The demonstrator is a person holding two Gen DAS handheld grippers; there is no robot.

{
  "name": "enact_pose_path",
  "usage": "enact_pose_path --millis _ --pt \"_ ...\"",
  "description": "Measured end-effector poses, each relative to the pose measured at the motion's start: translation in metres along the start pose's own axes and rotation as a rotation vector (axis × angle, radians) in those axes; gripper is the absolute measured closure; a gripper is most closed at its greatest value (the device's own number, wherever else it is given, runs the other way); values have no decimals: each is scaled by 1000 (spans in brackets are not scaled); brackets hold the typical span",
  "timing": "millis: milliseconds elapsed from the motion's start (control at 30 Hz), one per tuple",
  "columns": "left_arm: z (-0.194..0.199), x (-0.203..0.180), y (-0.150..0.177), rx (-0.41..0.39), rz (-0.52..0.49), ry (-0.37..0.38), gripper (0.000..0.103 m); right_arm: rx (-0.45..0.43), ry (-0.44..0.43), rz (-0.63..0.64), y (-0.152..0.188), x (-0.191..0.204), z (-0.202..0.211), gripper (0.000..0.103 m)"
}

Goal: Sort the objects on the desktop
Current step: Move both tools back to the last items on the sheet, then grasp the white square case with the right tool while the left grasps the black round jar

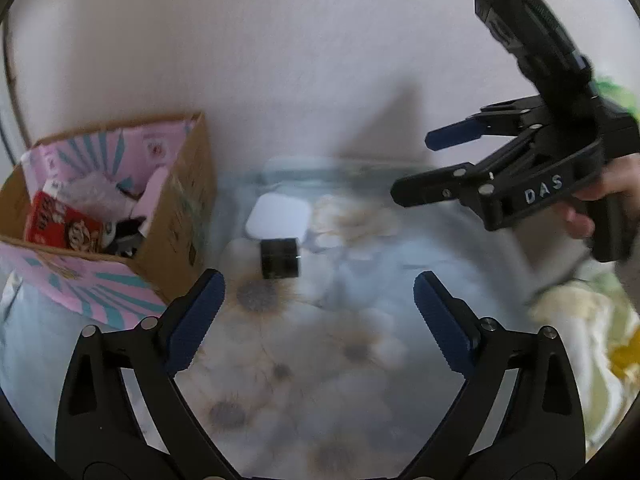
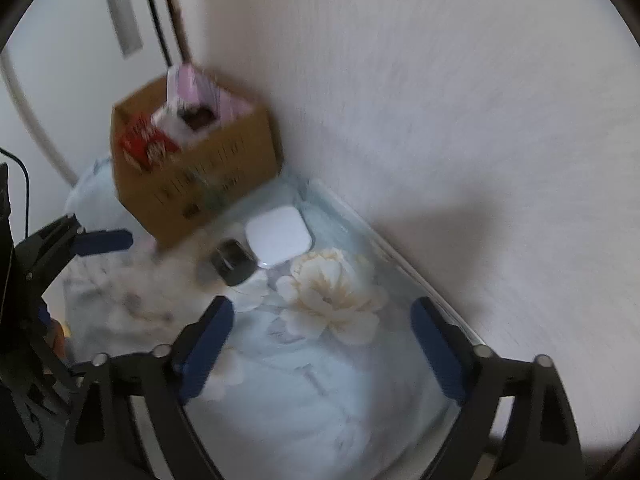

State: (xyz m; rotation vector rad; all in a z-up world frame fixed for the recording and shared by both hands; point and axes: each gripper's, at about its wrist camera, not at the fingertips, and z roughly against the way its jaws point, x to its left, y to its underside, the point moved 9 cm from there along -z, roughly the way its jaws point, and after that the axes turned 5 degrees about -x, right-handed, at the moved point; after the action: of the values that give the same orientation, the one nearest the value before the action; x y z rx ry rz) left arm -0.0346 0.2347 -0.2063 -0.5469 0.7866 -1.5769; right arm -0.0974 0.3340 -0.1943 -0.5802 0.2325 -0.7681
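Two things wait centre frame, a flat white square case [image 1: 279, 216] touching a small black cylinder [image 1: 280, 258] beside the cardboard box [image 1: 176, 216], and with our left gripper [image 1: 316, 320] and right gripper [image 2: 320, 344] both gaping empty, we risk knocking one while grabbing its neighbour.

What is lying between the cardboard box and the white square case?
Only bare flowered cloth between the cardboard box and white square case, seen in the right wrist view.

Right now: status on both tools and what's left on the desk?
Left tool open, empty. Right tool open, empty. Black cylinder and white square case on floral cloth, beside cardboard box. Nothing blocking.
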Motion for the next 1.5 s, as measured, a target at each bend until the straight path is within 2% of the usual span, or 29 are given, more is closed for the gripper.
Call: enact_pose_path --millis 133,267,367,467,567,767,867,933,1000,1033,1500 --pt "-34 13 6 15 54 -70 12 36 -63 51 0 0 -45 32" --pt "-52 14 5 26 53 -80 17 63 -117 107 0 9 -71 38" --pt "-63 14 6 47 41 -91 24 82 -159 154 -2 19 -87 41" --pt "-68 19 7 76 56 -72 24 98 -210 165 -6 23 -94 41" --pt "-70 18 6 87 22 -72 26 112 -262 203 -9 30 -97 41" --pt "-83 10 7 106 -57 -52 26 132 -273 257 -13 39 -107 41" --pt "-84 11 8 109 -67 -60 31 129 -268 273 -16 43 -112 41" --pt "-84 16 10 114 -69 -71 39 129 -268 273 -19 43 -114 42" --pt "-83 23 13 119 -64 -80 58 126 -263 292 -22 44 -114 44" --pt "-83 28 15 130 -51 -77 62 132 -258 304 -22 45 -115 44" --pt "-80 28 19 132 -78 -60 62 135 -204 358 -27 58 -121 47"
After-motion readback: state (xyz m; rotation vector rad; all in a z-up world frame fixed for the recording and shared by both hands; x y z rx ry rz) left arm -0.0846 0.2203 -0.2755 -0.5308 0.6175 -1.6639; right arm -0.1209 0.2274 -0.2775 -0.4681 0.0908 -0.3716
